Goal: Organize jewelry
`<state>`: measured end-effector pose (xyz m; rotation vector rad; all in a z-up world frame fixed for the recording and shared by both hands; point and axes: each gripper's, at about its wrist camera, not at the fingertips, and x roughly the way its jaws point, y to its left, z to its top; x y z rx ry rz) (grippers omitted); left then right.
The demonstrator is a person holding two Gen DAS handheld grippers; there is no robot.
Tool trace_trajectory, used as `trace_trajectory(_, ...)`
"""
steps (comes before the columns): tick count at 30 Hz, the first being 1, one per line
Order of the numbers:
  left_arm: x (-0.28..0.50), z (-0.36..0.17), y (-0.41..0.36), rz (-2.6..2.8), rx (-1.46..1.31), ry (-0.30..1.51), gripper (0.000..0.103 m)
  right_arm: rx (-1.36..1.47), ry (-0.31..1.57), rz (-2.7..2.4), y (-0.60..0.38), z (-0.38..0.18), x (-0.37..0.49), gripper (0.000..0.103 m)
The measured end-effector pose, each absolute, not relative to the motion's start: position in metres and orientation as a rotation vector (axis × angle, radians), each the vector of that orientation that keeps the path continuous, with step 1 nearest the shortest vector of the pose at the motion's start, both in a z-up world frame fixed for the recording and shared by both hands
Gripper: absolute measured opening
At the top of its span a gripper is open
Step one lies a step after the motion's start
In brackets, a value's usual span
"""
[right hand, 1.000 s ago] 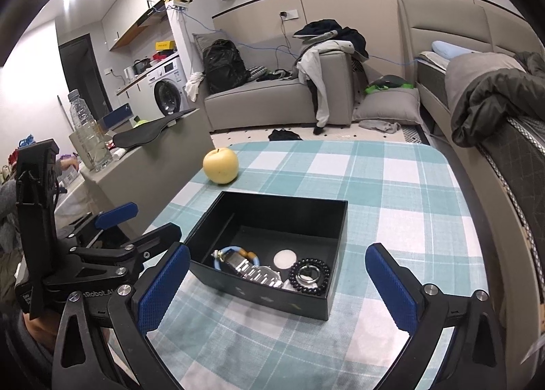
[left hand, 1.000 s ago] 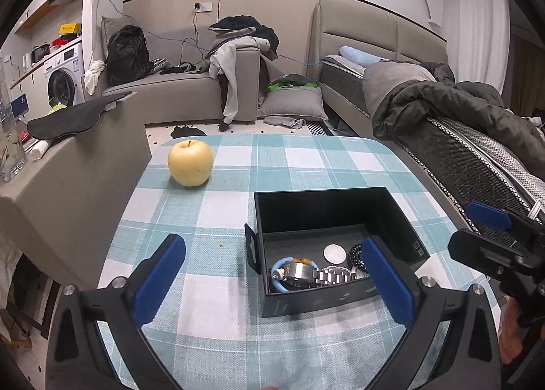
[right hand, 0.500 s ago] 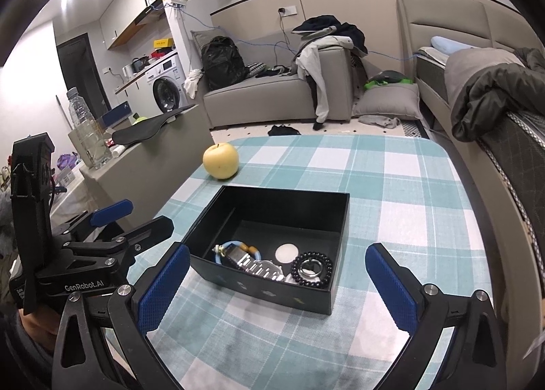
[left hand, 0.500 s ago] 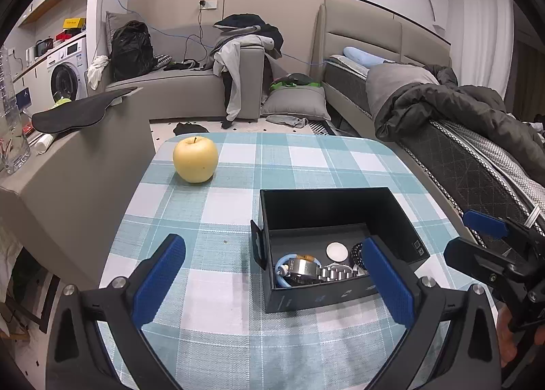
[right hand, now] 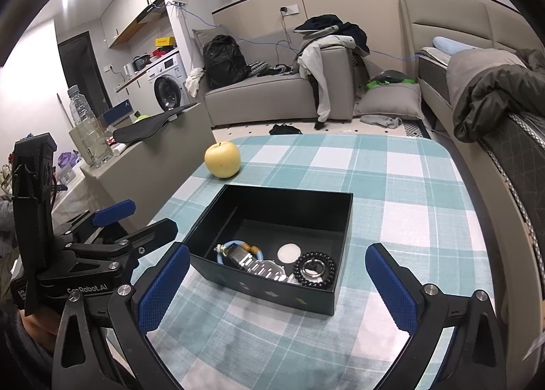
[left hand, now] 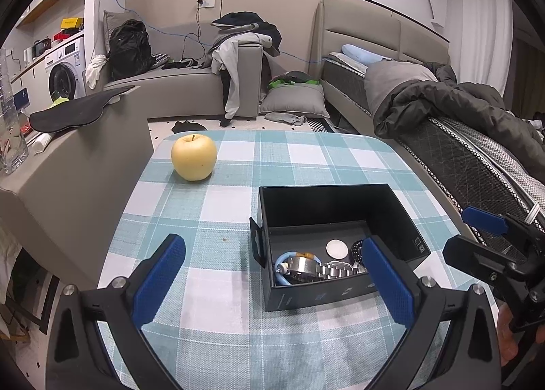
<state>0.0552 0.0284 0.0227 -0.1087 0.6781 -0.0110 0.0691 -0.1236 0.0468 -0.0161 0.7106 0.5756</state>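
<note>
- Checked table (right hand: 391, 165) fills the middle of both views; nothing jewelry-like lies loose on it, just a yellow apple (right hand: 222, 159) upper left of centre.
- Black box (right hand: 327, 206) sits centre frame, lid off, walls upright.
- Both claws are spread wide and empty: left gripper (left hand: 272, 274) at the bottom of its view, right gripper (right hand: 277, 282) likewise, straddling the box's near wall.
- Jewelry is all bunched in the box's near end: steel watch (right hand: 259, 265), black bead bracelet (right hand: 315, 270), blue bangle (right hand: 226, 251), white disc (right hand: 289, 252).
- Fits either everything already dropped in, or a pile awaiting sorting. If anything's handled, I'd pinch one piece only, since they overlap and could snag.
</note>
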Motion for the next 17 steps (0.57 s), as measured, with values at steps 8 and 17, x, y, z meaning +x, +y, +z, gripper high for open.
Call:
trace_trajectory(8,0.0546,0.0218,0.0252,-0.014,-0.097,0.681,0.101,-0.014,0.71,0.576,-0.1244,0.0469,0.0699,0.103)
trace_trajectory(17,0.0543,0.0214,0.0244,-0.015,-0.094,0.682,0.101,-0.015,0.711,0.575,-0.1237,0.0471,0.0698,0.103)
